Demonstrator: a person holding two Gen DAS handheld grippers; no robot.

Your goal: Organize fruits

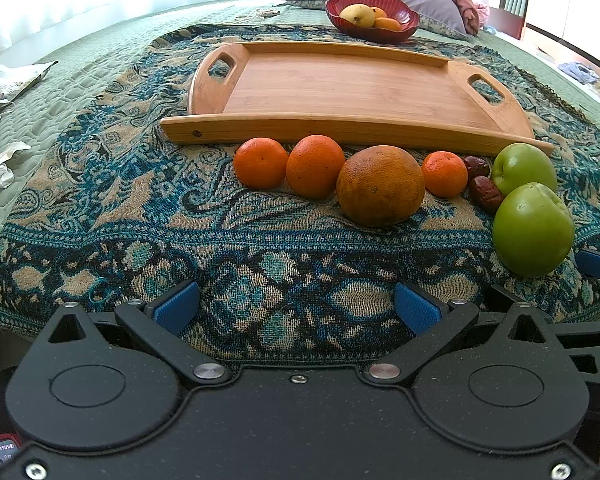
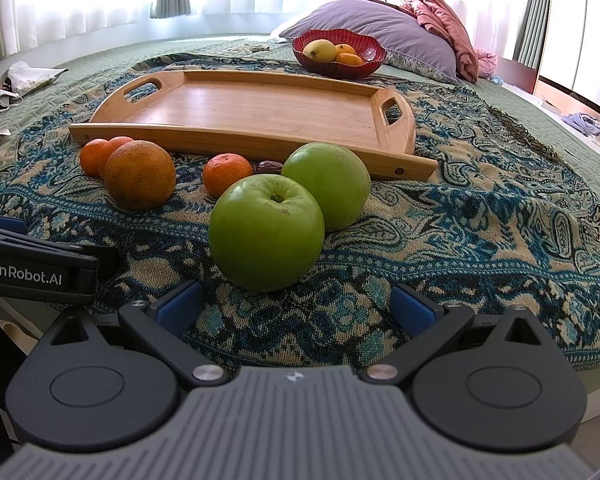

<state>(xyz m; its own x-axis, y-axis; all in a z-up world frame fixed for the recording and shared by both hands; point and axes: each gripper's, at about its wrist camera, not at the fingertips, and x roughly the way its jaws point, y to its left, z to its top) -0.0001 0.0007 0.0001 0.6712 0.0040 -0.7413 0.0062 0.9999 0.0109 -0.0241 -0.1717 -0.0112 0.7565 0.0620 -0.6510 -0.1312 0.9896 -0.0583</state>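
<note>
Fruit row on patterned cloth, along near edge of wooden tray [image 1: 340, 92]; tray holds nothing.
Left to right in left wrist view: small orange [image 1: 261, 163], touching second orange [image 1: 315, 166]; large dull-skinned orange [image 1: 380, 185], nearest camera; small mandarin [image 1: 444, 174]; two dark red dates [image 1: 485, 194]; two green apples, far apple [image 1: 524, 168] and near apple [image 1: 533, 229], stem dimple up.
Red bowl [image 1: 404, 24] beyond tray: yellow fruit plus orange fruits inside.
</note>
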